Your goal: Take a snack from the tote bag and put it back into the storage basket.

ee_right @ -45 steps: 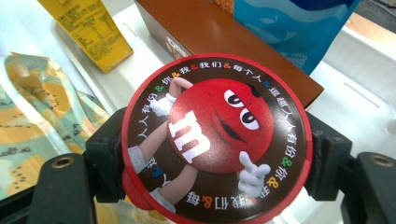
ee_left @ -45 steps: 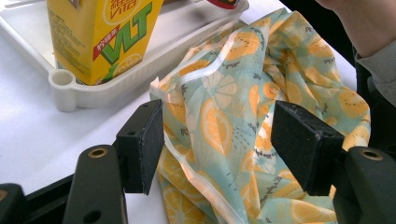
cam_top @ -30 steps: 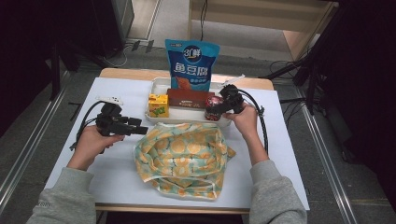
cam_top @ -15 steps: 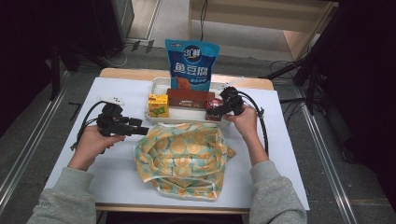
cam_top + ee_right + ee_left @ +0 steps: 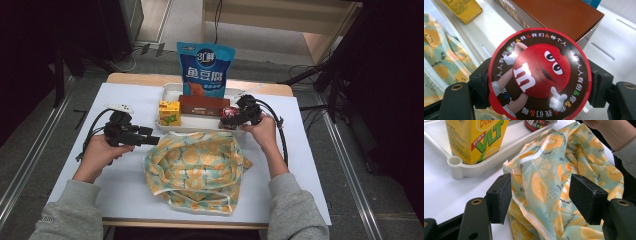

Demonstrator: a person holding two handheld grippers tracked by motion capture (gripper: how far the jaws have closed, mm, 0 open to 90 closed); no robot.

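White table (image 5: pixel 125 190), fruit-print bag (image 5: pixel 197 167); dark room

A blue snack bag (image 5: pixel 205 69) stands upright at the far edge of the white tray (image 5: pixel 167 91), leaning over its back rim. In front of it a brown box (image 5: pixel 204 105) lies flat in the tray. A yellow juice carton (image 5: pixel 169 112) stands upright at the tray's left end, just beside the box. The tray sits on the white table (image 5: pixel 125 185).
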